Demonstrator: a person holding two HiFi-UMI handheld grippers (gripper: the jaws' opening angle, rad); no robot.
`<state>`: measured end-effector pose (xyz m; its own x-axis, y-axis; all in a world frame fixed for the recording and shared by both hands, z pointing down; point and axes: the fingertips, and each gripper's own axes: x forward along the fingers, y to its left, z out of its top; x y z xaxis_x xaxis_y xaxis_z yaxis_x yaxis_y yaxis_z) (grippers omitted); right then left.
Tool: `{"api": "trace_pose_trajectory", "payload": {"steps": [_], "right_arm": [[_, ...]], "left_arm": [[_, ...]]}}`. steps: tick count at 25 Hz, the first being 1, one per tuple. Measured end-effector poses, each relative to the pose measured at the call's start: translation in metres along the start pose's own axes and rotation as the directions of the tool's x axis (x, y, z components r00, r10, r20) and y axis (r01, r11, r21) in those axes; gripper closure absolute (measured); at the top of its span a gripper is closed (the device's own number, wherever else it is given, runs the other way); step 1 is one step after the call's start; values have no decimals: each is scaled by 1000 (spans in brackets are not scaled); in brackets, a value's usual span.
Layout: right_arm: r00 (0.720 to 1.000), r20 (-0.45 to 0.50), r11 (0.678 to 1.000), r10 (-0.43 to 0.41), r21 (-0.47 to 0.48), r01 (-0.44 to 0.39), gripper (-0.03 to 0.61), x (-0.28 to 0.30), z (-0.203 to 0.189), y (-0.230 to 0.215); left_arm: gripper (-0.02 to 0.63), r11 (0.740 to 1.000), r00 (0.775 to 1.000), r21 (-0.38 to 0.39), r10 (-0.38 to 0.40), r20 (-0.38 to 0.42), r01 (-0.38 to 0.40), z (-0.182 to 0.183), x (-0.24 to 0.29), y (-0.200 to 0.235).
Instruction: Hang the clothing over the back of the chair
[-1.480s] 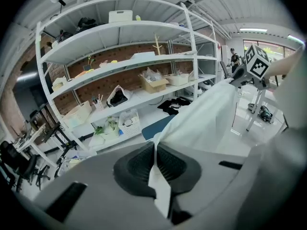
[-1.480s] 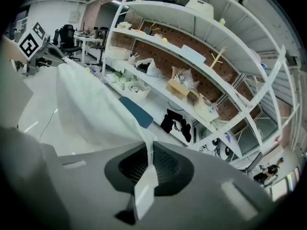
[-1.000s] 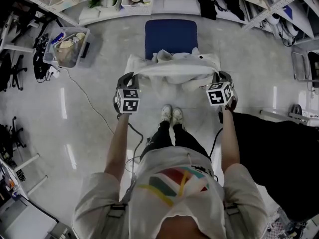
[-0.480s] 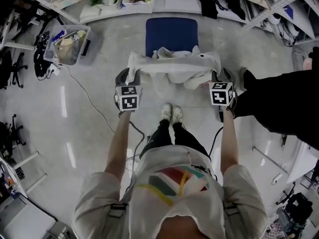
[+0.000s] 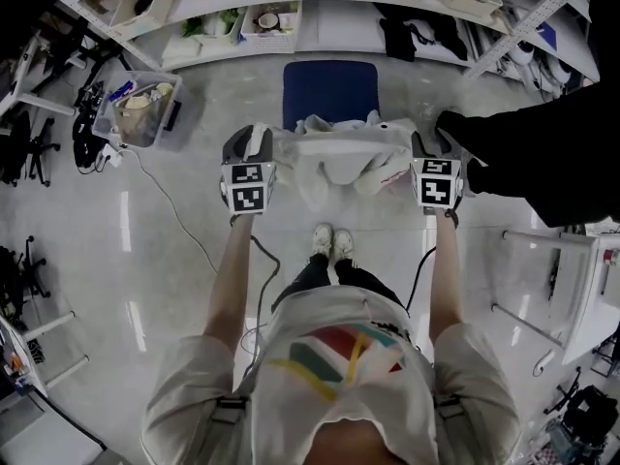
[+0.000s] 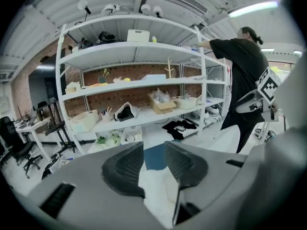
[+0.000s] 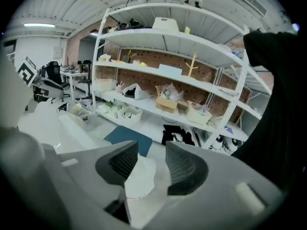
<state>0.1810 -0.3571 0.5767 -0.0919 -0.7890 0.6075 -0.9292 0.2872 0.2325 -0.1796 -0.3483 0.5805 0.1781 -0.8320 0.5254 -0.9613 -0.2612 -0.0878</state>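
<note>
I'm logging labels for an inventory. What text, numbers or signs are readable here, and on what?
No readable words or numbers anywhere.
Cardboard box: print, if any, too small.
Shirt: coloured stripes, no letters.
Square markers on left cube and right cube: coded patterns, no letters.

Grey left gripper and right gripper, pale T-shirt.
</note>
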Motion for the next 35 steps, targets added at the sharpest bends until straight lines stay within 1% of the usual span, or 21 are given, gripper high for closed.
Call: {"api": "trace_pose_trajectory", "payload": {"steps": [1,3,4,5,8,10,13,15,16,18,20,22,24,26,30,33,35], "right_arm": [[999,42,1000,-19,-5,19,422,-6,18,-5],[987,144,998,-66,-9,68,548,-21,58,-16],[977,195,996,-81,-9,85,567,-30,78,-21],[965,246,995,-91,-9,96,572,-40,97,-25],[915,385,991,-119,-6,131,572,-76,151,-31],[872,470,988,-134,-9,156,572,-104,182,-32],[802,579,983,-145,-10,185,572,-147,220,-33],[761,629,978,-160,-5,210,572,-171,235,-34],[744,646,974,-171,-3,226,572,-180,238,-33],[721,667,969,-187,3,248,572,-195,240,-28],[704,685,969,-187,12,246,572,-211,238,-21],[691,701,972,-177,15,235,572,-225,235,-14],[690,703,971,-171,0,241,572,-232,227,-7],[698,696,968,-168,-16,249,572,-231,217,-1],[728,669,975,-149,-23,221,573,-224,204,11],[734,665,974,-139,-41,221,572,-223,203,20],[736,665,975,-127,-52,215,572,-222,205,23]], "left_arm": [[476,1000,999,2,7,39,-7,18,-1,2],[507,1000,992,2,29,122,-29,57,-5,5],[544,999,986,5,44,159,-45,77,-10,6],[582,998,979,10,58,196,-62,96,-16,5],[598,997,946,22,63,318,-74,155,-43,-2],[598,998,915,31,45,400,-63,193,-66,-12],[598,997,868,56,19,495,-53,240,-98,-28],[598,996,839,71,9,544,-57,260,-115,-38],[598,995,827,74,13,562,-67,267,-122,-41],[598,994,806,65,35,590,-91,274,-137,-45],[598,994,793,42,56,607,-102,272,-153,-50],[598,993,788,36,66,612,-112,267,-165,-54],[598,988,798,59,77,598,-140,257,-171,-59],[598,983,806,73,92,585,-166,247,-175,-62],[598,986,808,50,100,580,-158,235,-182,-61],[598,985,817,55,103,568,-163,232,-178,-59],[598,985,818,55,106,565,-165,232,-178,-59]]}}
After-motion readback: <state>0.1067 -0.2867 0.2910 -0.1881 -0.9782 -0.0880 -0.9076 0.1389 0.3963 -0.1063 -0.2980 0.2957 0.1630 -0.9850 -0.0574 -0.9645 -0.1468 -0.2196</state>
